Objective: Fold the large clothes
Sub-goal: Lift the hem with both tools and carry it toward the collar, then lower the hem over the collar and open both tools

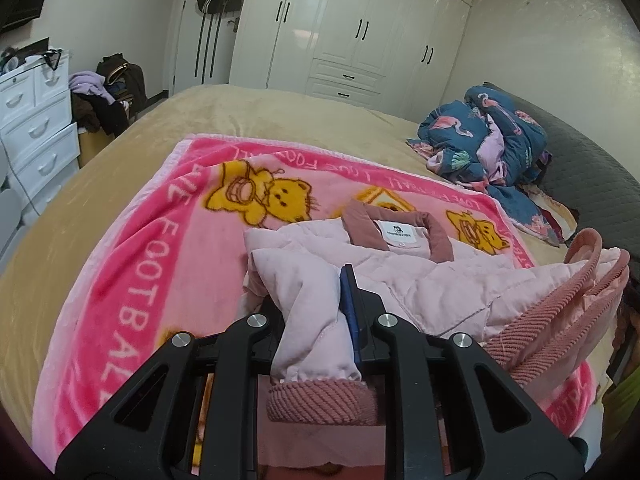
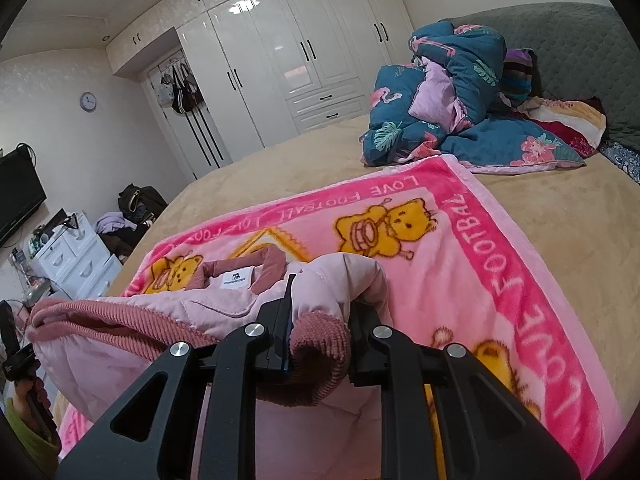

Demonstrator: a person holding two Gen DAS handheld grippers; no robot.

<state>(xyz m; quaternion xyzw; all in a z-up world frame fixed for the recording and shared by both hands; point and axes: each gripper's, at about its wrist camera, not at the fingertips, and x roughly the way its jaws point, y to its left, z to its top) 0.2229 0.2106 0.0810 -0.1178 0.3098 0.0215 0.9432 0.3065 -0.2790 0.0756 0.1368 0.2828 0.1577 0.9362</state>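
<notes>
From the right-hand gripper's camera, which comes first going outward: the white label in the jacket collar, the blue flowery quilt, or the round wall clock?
From the right gripper:
1. White label, just ahead, slightly left, in the pink jacket collar.
2. Blue quilt, heaped upper right on the bed.
3. Wall clock, far left wall.

- The left gripper shows only one blue-padded finger; the other lies under the pale pink sleeve clamped between them.
- The ribbed cuff fills the closed right gripper, so its inner pads are mostly covered.
- The jacket's label carries print too small to read.
- The jacket hides part of the pink blanket and its lettering; the black gripper frames cover the blanket's near edge.
- In the right wrist view, the other gripper's handle and a green sleeve are cut off by the left edge.
- The headboard runs out of view on the right.
</notes>
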